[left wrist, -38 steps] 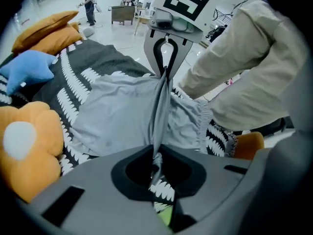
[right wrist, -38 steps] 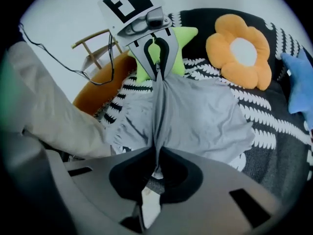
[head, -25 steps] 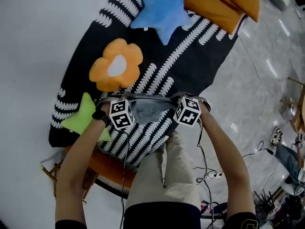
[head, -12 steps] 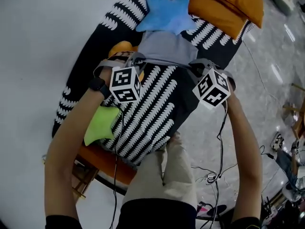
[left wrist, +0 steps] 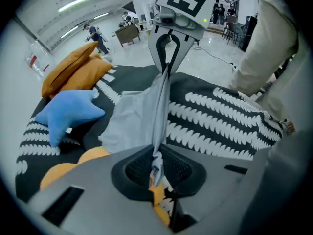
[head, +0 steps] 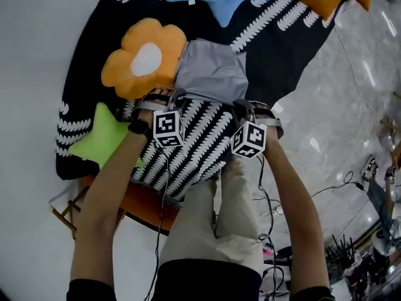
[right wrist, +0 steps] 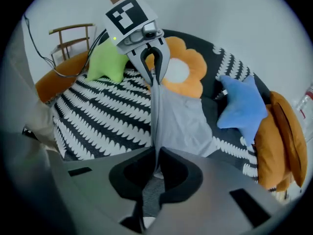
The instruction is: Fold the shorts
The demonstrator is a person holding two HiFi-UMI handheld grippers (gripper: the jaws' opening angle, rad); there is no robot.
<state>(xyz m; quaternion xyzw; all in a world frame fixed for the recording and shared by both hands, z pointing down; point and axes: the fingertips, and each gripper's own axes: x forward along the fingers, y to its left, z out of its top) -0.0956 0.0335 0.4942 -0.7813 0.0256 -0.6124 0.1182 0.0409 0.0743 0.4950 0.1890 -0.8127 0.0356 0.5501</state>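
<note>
Lying lower, nearer now: shorts (head: 211, 73)

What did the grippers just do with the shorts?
The left gripper and right gripper swung the grey shorts out, then drew back, spreading them on the striped blanket beside the orange flower cushion. Both stayed clamped on their edge; cushions stayed put.

The grey shorts (head: 210, 74) lay spread smooth on the black-and-white patterned cover (head: 207, 149), just beside the orange flower cushion (head: 141, 64). Their near edge was stretched taut, with one corner pinched in the left gripper (left wrist: 155, 168) and the other in the right gripper (right wrist: 157, 165).
</note>
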